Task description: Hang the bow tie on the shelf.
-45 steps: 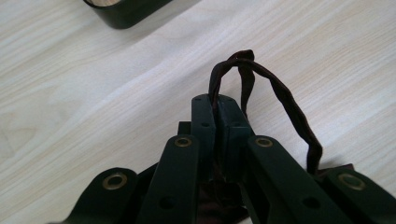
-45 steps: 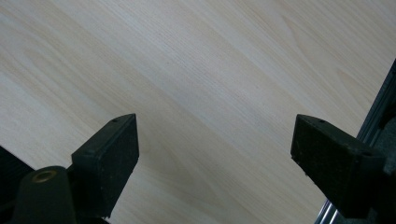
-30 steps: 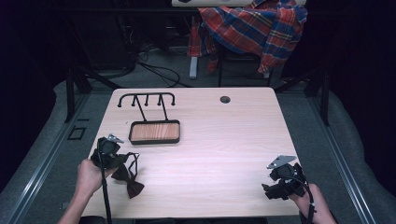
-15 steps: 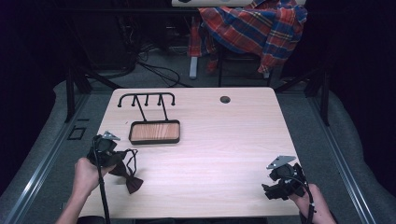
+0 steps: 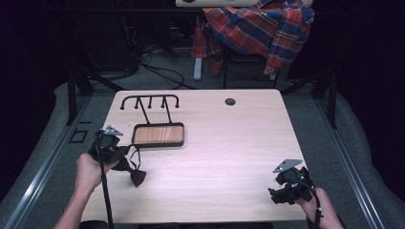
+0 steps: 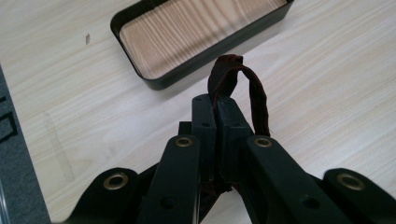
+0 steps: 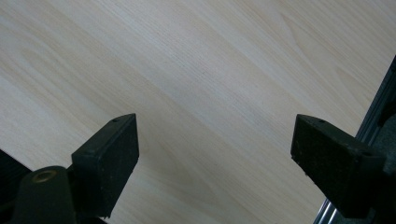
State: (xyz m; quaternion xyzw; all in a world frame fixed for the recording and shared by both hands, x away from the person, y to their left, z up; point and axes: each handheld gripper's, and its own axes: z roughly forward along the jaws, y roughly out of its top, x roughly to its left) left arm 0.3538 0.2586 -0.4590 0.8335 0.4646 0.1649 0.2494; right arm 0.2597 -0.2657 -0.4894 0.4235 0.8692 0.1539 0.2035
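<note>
A dark bow tie (image 5: 136,176) hangs by its thin strap (image 6: 258,95) from my left gripper (image 5: 123,151), near the table's left front. In the left gripper view the jaws of that gripper (image 6: 215,106) are shut on the strap, which loops up above them. Just beyond stands a black tray with a wood-grain bottom (image 5: 158,145), with its near wall (image 6: 201,73) close ahead of the jaws. My right gripper (image 5: 278,194) sits low at the right front corner. Its jaws (image 7: 215,140) stand wide open over bare wood.
A black rack with hooks (image 5: 149,99) rises behind the tray. A round cable hole (image 5: 230,101) sits at the table's (image 5: 229,143) far edge. A plaid shirt (image 5: 258,28) drapes over a chair beyond the table. The table's right edge (image 7: 373,126) is close to the right gripper.
My left gripper has moved away from the person toward the tray, carrying the bow tie with it. The right gripper has stayed put.
</note>
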